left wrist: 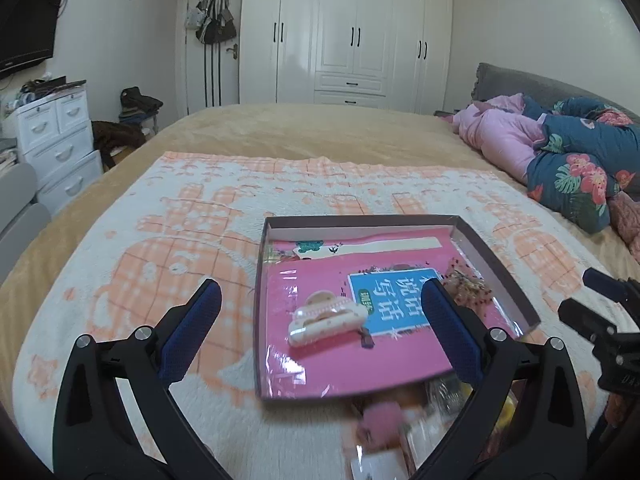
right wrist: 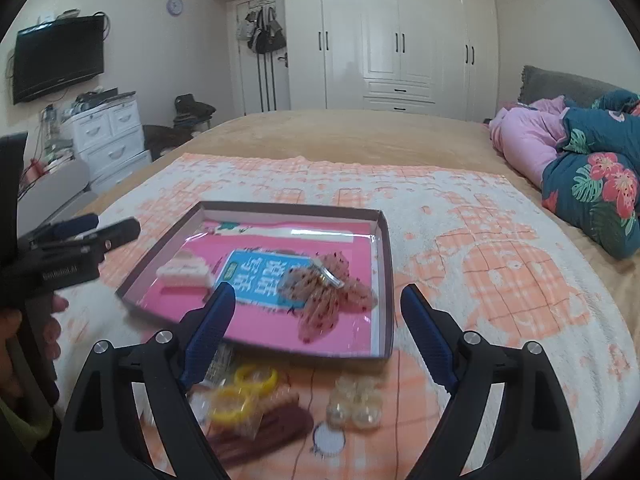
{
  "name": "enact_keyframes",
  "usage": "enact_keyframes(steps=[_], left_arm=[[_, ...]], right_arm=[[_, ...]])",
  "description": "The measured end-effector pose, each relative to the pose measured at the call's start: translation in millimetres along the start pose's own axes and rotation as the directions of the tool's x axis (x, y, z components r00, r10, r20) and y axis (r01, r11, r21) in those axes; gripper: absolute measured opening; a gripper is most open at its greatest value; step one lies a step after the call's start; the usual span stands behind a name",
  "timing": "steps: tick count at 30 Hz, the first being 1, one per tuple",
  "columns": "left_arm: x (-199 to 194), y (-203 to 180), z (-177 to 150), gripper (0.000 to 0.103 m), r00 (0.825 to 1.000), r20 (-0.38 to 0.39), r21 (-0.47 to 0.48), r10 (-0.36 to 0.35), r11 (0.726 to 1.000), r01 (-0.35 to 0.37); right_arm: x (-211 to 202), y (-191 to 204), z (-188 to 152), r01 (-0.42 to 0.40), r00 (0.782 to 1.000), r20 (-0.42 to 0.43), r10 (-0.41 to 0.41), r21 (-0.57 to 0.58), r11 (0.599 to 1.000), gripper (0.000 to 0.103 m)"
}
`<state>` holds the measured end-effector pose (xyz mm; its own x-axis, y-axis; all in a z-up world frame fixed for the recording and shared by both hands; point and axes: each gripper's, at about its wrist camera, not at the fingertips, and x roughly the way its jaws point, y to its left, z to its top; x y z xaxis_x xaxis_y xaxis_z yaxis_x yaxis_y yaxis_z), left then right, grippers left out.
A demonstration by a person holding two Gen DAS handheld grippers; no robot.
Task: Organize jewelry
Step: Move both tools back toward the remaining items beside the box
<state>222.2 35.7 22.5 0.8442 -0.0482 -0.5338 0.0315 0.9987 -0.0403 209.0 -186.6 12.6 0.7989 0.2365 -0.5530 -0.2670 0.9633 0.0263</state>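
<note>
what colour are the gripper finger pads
Blue pads, on black arms; clearest in the right wrist view.

Hand-held gripper [left wrist: 320, 300] — black frame, blue ribbed pads, silver screws.

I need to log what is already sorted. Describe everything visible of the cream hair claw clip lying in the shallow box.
The cream hair claw clip looks like glossy plastic, with a scalloped top edge, rows of small teeth and peach patches. It lies on its side, closed, on the pink glossy sheet lining the shallow dark-rimmed cardboard box, near the box's left side beside the blue label. No gripper touches it.
</note>
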Motion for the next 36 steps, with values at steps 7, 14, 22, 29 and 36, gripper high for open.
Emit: enact_keyframes(steps=[7, 14, 22, 29, 36], left_arm=[[-33.0, -0.3, -20.4, 0.092, 1.000, 0.007, -0.001, 0.006, 1.000, -0.006], [-51.5, -0.1, -41.1, 0.092, 1.000, -0.011, 0.004, -0.003, 1.000, 0.003], [-66.2, -2.7, -64.4, 0.092, 0.999, -0.037, 0.025, -0.008, 1.000, 0.009], [-68.5, -4.1, -83.0, 0.092, 0.997, -0.082, 0.043, -0.001, 0.999, 0.004], [-54.9, -7.8, -100.7, 0.091, 0.986, -0.164, 0.059, -0.018, 0.998, 0.028]], right_arm=[[-25.7, 12.5, -17.9, -0.033, 0.999, 0.003, 0.033, -0.020, 0.999, 0.083], [-45.7, 29.0, -35.8, -0.053, 0.999, 0.001, 0.053, -0.040, 0.998, 0.083], [-58.2, 41.7, -61.0, -0.069, 0.997, -0.032, 0.068, -0.056, 0.996, 0.083], [-60.5, 44.7, -79.3, -0.069, 0.996, -0.063, 0.066, -0.051, 0.996, 0.083], [-55.8, 42.2, -86.0, -0.055, 0.996, -0.075, 0.051, -0.049, 0.997, 0.083]])
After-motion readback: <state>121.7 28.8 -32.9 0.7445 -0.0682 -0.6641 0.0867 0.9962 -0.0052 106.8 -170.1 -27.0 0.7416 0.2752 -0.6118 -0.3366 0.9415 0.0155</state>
